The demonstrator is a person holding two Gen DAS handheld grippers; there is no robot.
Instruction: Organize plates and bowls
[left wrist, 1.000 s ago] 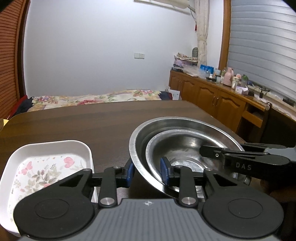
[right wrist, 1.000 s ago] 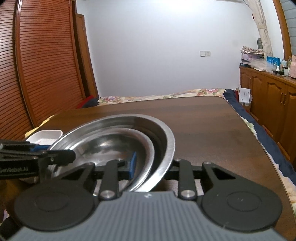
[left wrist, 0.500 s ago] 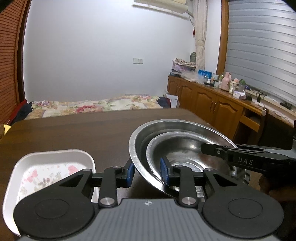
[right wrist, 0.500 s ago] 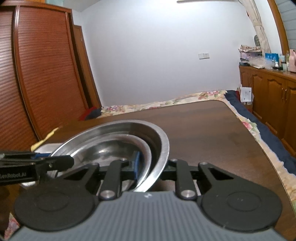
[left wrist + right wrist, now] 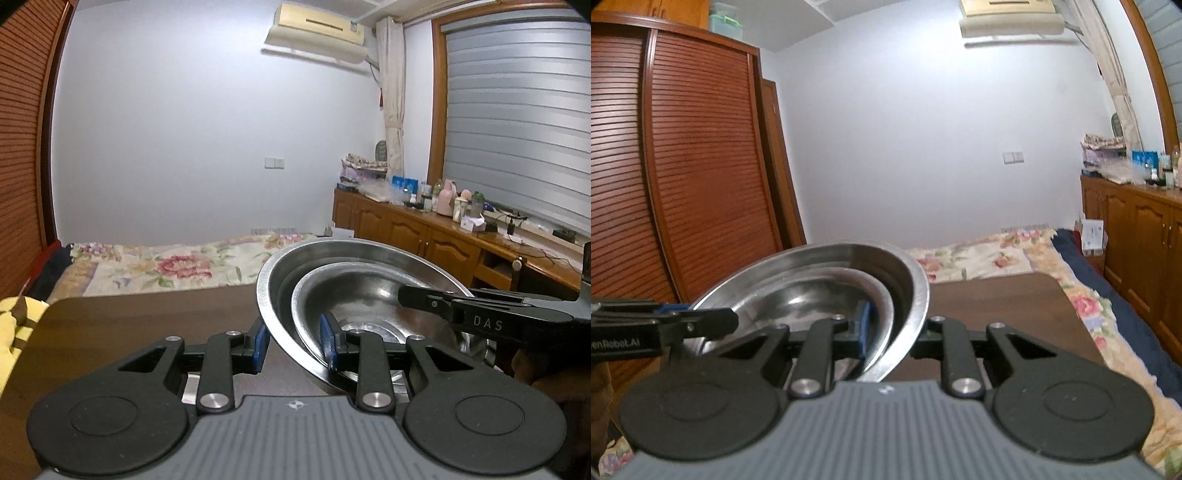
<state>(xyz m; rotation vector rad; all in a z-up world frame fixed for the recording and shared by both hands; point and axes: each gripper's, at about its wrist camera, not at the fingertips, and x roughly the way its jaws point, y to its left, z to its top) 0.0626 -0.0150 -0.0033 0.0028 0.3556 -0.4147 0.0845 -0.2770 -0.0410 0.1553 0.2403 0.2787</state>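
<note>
A large steel bowl [image 5: 354, 258] with a smaller steel bowl [image 5: 369, 295] nested inside hangs above the brown table [image 5: 147, 317]. The left gripper [image 5: 293, 341] is clamped on its left rim, the right gripper [image 5: 892, 332] on its right rim. A floral bed [image 5: 166, 266] lies beyond. Both bowls have risen, and the white floral tray has dropped from sight.

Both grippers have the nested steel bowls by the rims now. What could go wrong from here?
1. The small bowl sits loose and off-centre inside the large bowl; a tilt could slide it out.
2. The left hand-held gripper and right hand-held gripper pinch opposite rims; uneven moves could twist the stack free over the table.
</note>
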